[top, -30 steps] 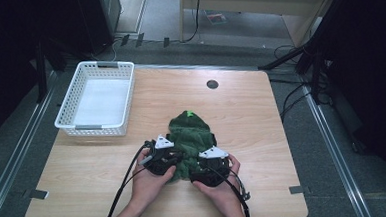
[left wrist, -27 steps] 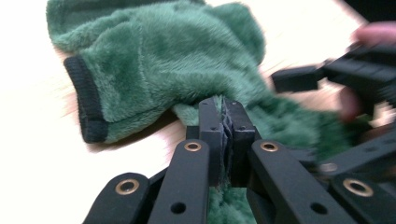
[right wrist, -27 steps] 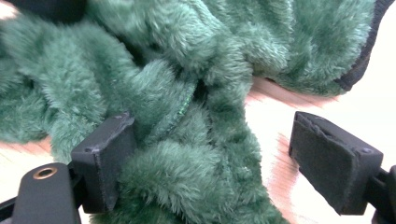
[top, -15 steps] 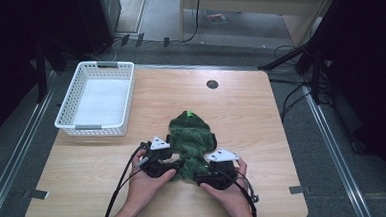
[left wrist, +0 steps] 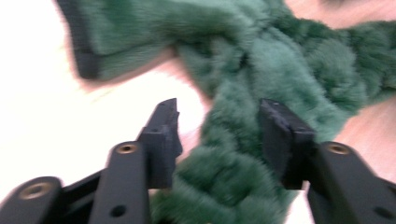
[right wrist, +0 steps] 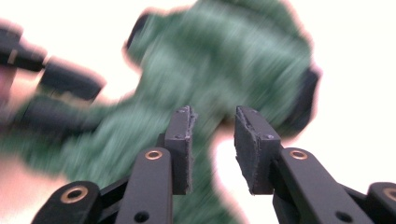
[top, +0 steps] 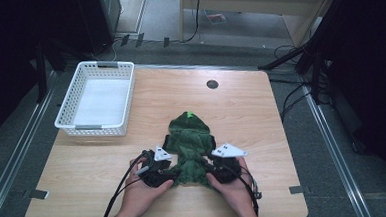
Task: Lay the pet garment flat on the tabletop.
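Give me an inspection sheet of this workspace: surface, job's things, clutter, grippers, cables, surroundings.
Surface: wooden table, a round dark grommet near its far edge.
Job's things: green fleece garment lying crumpled at the near middle; white basket at the far left, nothing seen inside.
Clutter: nothing seen.
Grippers: left gripper has been closing, jaws apart with fleece between them, not pinched; right gripper has been closing, jaws apart, a gap between the pads, blurred garment beyond them.
Cables: black cable trails from the left gripper off the near edge.
Surroundings: grey floor, loose black cords to the right, dark stands.
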Action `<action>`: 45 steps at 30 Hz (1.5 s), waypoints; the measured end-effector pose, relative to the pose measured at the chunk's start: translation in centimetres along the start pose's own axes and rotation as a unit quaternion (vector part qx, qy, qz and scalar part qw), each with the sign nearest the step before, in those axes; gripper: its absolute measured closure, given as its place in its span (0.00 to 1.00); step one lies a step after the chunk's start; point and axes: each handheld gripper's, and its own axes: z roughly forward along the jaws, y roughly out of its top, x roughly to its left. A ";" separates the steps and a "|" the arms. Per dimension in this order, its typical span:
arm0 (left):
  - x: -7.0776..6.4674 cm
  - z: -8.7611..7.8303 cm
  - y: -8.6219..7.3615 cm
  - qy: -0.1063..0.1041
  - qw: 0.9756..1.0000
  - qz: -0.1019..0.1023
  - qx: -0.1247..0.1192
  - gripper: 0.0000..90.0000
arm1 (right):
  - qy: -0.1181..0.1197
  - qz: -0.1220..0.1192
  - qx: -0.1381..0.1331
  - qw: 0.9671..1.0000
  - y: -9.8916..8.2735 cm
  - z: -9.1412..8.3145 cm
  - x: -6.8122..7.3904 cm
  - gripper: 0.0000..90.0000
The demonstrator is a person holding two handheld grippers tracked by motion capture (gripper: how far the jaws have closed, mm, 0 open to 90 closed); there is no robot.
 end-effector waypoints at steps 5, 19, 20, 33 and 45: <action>1.3 -0.7 -1.8 -0.020 0.999 -0.015 -0.037 0.47 | -0.012 0.005 -0.014 1.000 5.2 3.1 -2.6 0.73; 3.3 -1.8 -3.4 -0.034 0.997 -0.043 -0.050 0.66 | -0.074 -0.004 0.070 0.995 8.4 13.3 -7.4 0.98; 3.3 -1.7 -3.3 -0.032 0.997 -0.047 -0.053 0.62 | -0.078 -0.002 0.069 0.995 8.7 13.6 -7.7 0.98; 5.1 -3.7 -4.6 -0.057 0.994 -0.066 -0.070 0.48 | -0.028 0.037 -0.018 0.999 7.8 6.4 -8.0 0.80; 5.6 -3.7 -5.9 -0.081 0.994 -0.048 -0.052 0.76 | 0.044 0.014 0.003 0.999 -1.4 -1.6 -3.7 0.67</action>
